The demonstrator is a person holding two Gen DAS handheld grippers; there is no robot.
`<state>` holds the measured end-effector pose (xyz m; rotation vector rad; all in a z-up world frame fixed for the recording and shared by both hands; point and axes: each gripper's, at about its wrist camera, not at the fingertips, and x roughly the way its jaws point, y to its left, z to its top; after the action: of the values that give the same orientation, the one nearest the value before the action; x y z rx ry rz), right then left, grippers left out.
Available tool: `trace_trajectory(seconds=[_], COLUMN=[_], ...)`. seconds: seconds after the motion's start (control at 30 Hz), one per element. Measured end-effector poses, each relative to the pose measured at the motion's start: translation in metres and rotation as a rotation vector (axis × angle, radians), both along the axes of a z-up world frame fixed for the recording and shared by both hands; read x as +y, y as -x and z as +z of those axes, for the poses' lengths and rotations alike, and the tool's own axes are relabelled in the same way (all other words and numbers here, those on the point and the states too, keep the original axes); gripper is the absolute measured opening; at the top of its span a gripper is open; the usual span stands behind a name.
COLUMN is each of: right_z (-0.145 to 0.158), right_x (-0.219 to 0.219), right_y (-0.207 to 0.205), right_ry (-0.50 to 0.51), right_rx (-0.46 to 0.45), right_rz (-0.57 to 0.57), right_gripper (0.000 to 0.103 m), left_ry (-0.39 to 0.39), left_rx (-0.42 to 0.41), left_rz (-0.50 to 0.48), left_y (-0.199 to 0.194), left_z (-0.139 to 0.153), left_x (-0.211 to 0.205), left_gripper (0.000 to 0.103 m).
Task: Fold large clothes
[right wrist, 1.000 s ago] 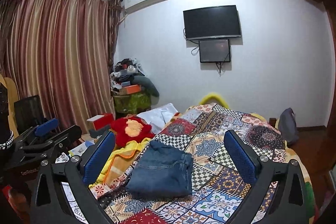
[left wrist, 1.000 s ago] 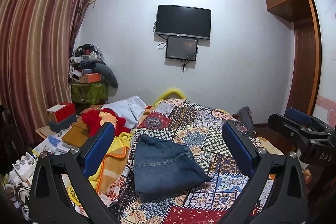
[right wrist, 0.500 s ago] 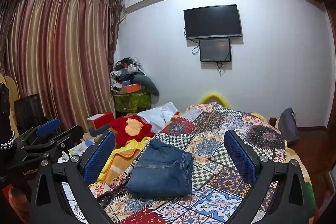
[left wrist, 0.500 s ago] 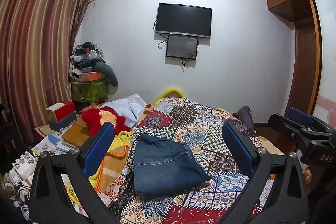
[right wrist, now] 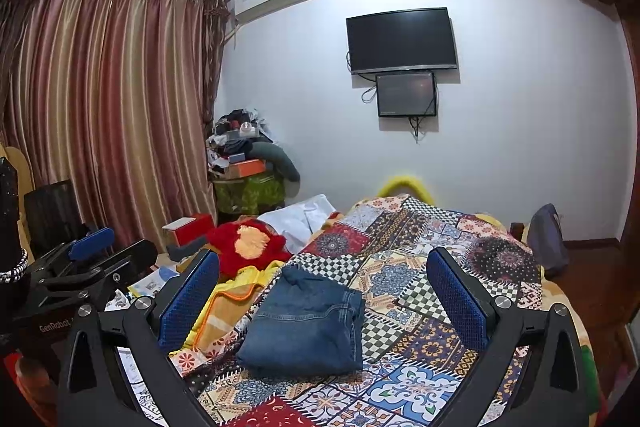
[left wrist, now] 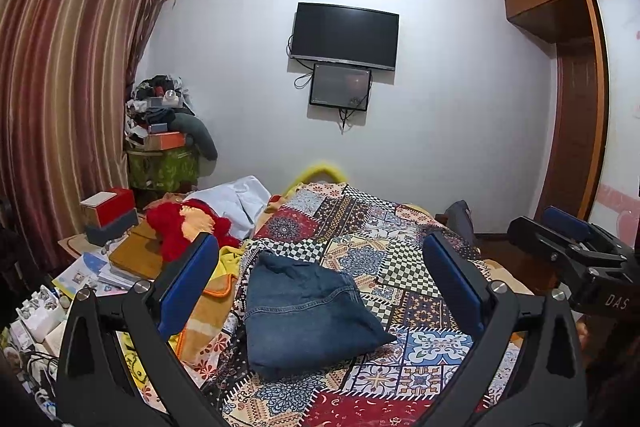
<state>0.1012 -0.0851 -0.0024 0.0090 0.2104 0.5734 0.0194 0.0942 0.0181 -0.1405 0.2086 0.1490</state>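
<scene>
folded jeans point(left wrist: 308, 311) lying on the patchwork quilt point(left wrist: 404, 267); left gripper point(left wrist: 320, 283) and right gripper point(right wrist: 322, 291) above them, spread wide, empty. fold looks finished; next probably another garment.

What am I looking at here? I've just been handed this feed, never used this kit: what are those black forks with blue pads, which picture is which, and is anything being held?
Each picture comes from a camera mounted on a hand-held gripper, looking forward along its two fingers. A person carries one in each hand; there is no robot arm. The black forks with blue pads are those fingers. One view shows the left gripper, the other the right gripper. Each also glimpses the other at its edge. Both are open and hold nothing.

Ahead is a bed under a patchwork cover. On it lie folded blue jeans, touched by neither gripper. Beside them are a yellow blanket and a red plush toy.
</scene>
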Motion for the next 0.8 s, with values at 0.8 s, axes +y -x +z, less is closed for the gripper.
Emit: trace_trajectory(seconds=[0.8], right_z=[0.0004], right_x=[0.0007], right_y=[-0.0037], right_ry=[-0.005], right_rx=[0.009], right_rz=[-0.016], right_gripper=[0.103], left_ry=[-0.003], left_rx=[0.007], left_rz=[-0.031], left_y=[-0.0001], left_z=[-0.0019], left_x=[-0.0024], left_gripper=[0.103])
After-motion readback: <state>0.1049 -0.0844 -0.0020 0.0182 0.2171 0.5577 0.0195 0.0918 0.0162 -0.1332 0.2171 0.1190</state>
